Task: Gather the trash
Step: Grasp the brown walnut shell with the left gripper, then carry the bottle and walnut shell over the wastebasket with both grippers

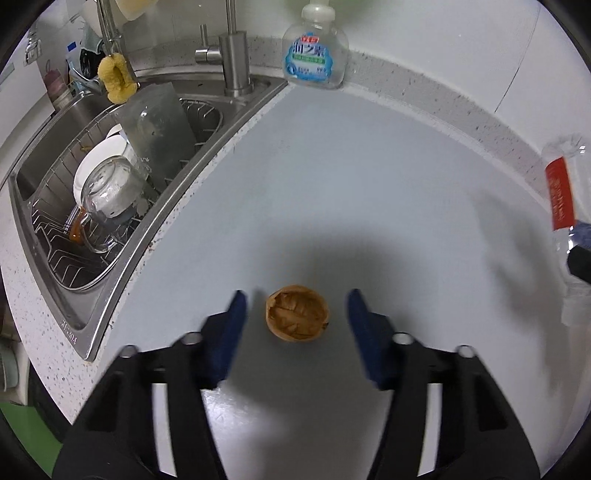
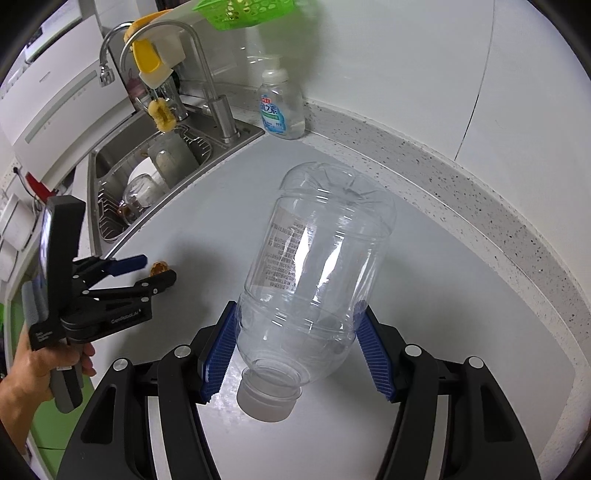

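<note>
A brown walnut shell half (image 1: pixel 297 313) lies open side up on the grey counter. My left gripper (image 1: pixel 296 304) is open, one blue pad on each side of the shell, not touching it. The right wrist view shows the same gripper (image 2: pixel 155 267) around the shell (image 2: pixel 159 267). My right gripper (image 2: pixel 295 314) is shut on a clear empty plastic bottle (image 2: pixel 314 266), gripped near its shoulder, cap toward the camera, base pointing away. The bottle's red label (image 1: pixel 561 192) shows at the right edge of the left wrist view.
A steel sink (image 1: pixel 88 325) with a dish rack, plate, glass jar and tray is at the left. A faucet (image 1: pixel 234 62) and a soap bottle (image 1: pixel 314 55) stand at the back by the wall. A green basket (image 2: pixel 243 13) hangs above.
</note>
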A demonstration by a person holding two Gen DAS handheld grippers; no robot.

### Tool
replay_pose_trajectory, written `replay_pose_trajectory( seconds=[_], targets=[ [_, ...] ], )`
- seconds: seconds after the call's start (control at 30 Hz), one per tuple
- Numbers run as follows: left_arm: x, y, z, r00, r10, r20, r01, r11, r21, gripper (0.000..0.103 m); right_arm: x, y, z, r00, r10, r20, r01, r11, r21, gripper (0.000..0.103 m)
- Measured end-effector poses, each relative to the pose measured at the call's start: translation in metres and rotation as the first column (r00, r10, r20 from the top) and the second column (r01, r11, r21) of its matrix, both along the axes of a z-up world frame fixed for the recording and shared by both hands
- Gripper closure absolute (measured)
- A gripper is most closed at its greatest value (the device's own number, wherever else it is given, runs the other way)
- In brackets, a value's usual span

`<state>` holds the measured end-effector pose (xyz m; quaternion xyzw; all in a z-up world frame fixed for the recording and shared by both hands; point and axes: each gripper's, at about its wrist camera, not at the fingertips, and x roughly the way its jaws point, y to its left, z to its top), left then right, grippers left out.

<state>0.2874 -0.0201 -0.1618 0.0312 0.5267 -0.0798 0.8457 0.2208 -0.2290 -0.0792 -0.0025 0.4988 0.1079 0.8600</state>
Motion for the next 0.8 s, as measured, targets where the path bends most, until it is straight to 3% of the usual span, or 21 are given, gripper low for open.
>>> replay_pose_trajectory(
  seconds=[0.1,0.5,0.8],
  targets=[
    [-0.001,-0.002,-0.005,1.000,-0.014,-0.007,0.014,1.000,0.011,0.066,0.000,0.001,0.001,1.000,0.004,0.004,-0.004,1.000,0.006,0.042],
    [-0.015,-0.002,0.010,0.999,-0.027,0.045,0.027,1.000,0.005,0.066,-0.007,0.008,0.003,1.000,0.026,0.014,-0.027,1.000,0.011,0.042],
    [-0.051,0.010,0.037,0.996,-0.014,0.090,0.014,1.000,0.001,0.066,-0.028,0.030,0.010,0.997,0.068,0.040,-0.069,0.998,0.010,0.042]
  ],
)
